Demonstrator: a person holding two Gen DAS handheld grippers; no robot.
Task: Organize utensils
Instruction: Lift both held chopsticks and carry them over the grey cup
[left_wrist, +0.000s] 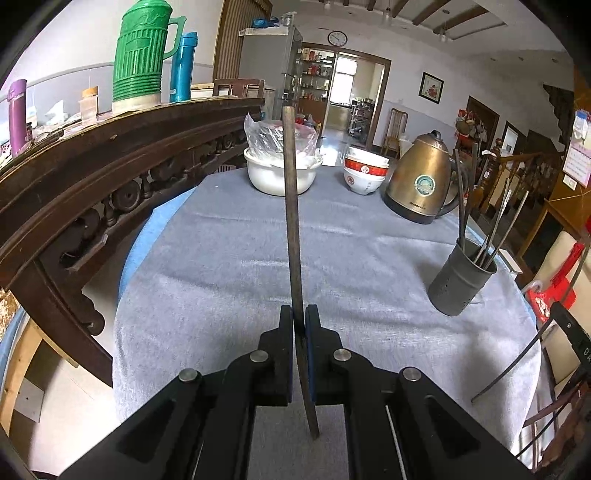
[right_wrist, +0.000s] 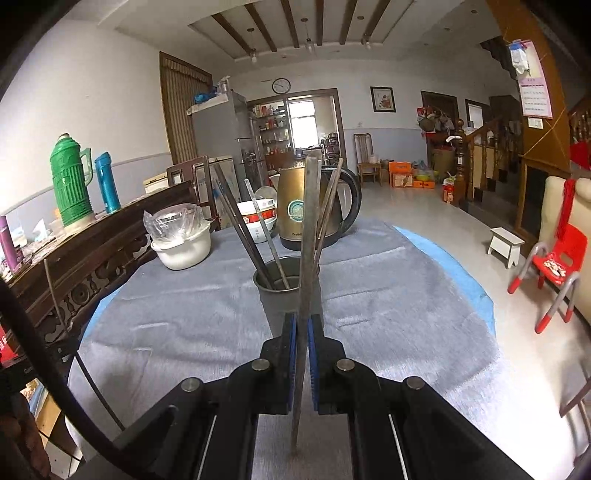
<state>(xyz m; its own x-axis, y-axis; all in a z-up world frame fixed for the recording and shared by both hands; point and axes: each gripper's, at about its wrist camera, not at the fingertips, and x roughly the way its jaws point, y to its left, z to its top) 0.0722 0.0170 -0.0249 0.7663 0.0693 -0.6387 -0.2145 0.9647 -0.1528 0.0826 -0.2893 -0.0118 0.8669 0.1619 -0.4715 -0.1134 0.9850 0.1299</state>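
Grey-clothed bench (left_wrist: 229, 258): each tool, left tool (left_wrist: 299, 321) and right tool (right_wrist: 302, 328), pinches a chopstick (left_wrist: 293, 221); next, tip them into the holder (right_wrist: 279, 291) near the right edge.

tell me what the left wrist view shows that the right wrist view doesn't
Only the left wrist view shows the left hand-held gripper shut on a dark chopstick.

Only the right wrist view shows the right hand-held gripper shut on a grey chopstick, plus a red chair and a white stool on the floor.

Both show the utensil holder with chopsticks in it, the brass kettle, the white pot, the stacked bowls and the green thermos.
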